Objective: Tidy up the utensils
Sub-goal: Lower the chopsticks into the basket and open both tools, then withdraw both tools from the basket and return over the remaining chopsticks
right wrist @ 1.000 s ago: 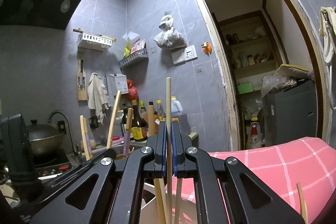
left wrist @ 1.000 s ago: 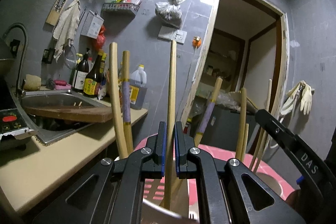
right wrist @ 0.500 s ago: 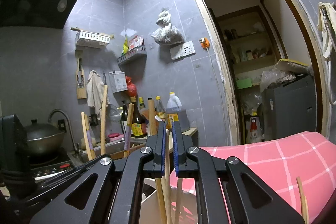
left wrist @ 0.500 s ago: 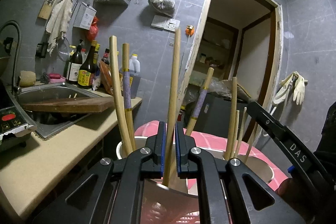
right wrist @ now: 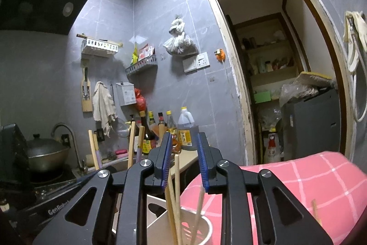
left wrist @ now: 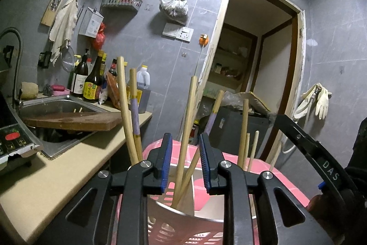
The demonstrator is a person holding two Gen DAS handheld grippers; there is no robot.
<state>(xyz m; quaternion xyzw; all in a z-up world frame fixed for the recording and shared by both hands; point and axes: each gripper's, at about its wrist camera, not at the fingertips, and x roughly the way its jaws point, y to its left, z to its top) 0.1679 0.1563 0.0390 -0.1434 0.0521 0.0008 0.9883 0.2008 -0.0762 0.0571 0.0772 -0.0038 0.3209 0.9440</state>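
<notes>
Both grippers have just been opening: left gripper point(left wrist: 185, 161) frees its chopstick point(left wrist: 185, 130), standing between apart pads in the holder point(left wrist: 160, 206). Only right gripper's point(right wrist: 184, 162) view shows the wok point(right wrist: 47, 149).

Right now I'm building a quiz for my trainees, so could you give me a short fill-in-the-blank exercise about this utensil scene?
1. The chopstick between the left gripper fingers stands in a white ____.
2. The basket below the holder is ____ in colour.
3. The right gripper has its fingers ____, pressing on no chopstick.
4. A pair of gloves hangs to the ____ of the doorway.

Missing words: holder; pink; open; right
</notes>
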